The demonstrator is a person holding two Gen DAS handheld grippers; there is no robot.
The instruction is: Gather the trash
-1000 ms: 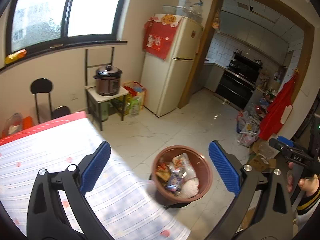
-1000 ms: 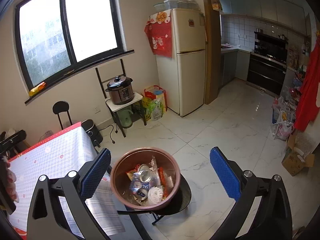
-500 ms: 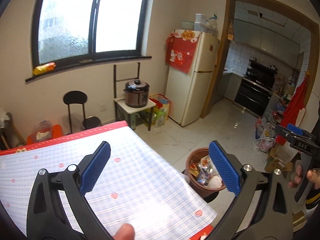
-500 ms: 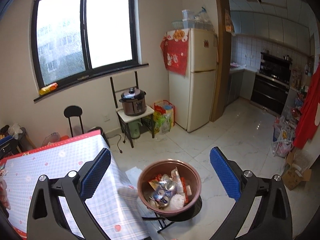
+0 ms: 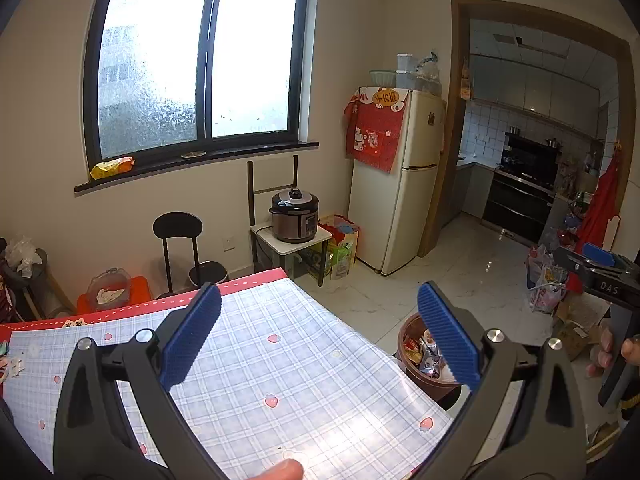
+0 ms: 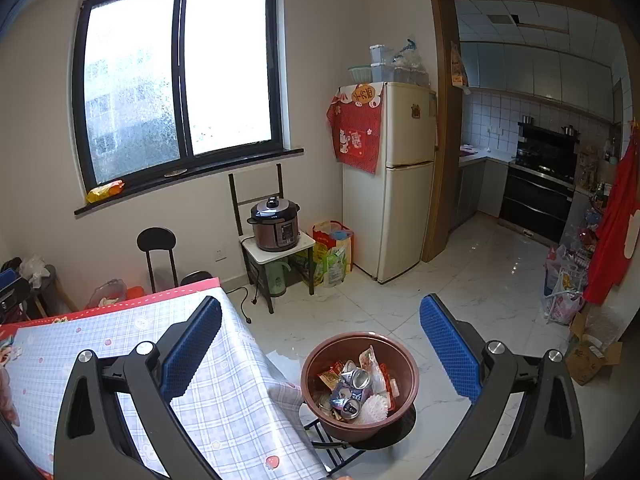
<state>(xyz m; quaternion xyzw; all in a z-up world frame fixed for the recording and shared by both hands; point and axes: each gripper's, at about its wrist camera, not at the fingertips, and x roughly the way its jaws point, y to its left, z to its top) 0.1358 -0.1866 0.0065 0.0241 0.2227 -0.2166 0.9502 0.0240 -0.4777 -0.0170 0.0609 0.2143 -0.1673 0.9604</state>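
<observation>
Left wrist view: your left gripper [image 5: 318,338] hangs over the checked tablecloth [image 5: 280,376], blue pads spread wide, nothing between them. The trash bowl [image 5: 426,362] sits at four o'clock, just past the table edge, half hidden behind the right pad. Your other hand [image 5: 612,350] shows at three o'clock, wrapped around its tool.

Right wrist view: your right gripper [image 6: 320,346] is spread wide too, and empty. The bowl [image 6: 360,384] sits at five o'clock on a black stand [image 6: 384,436], beside the tablecloth [image 6: 224,392], full of cans [image 6: 358,380] and wrappers.
</observation>
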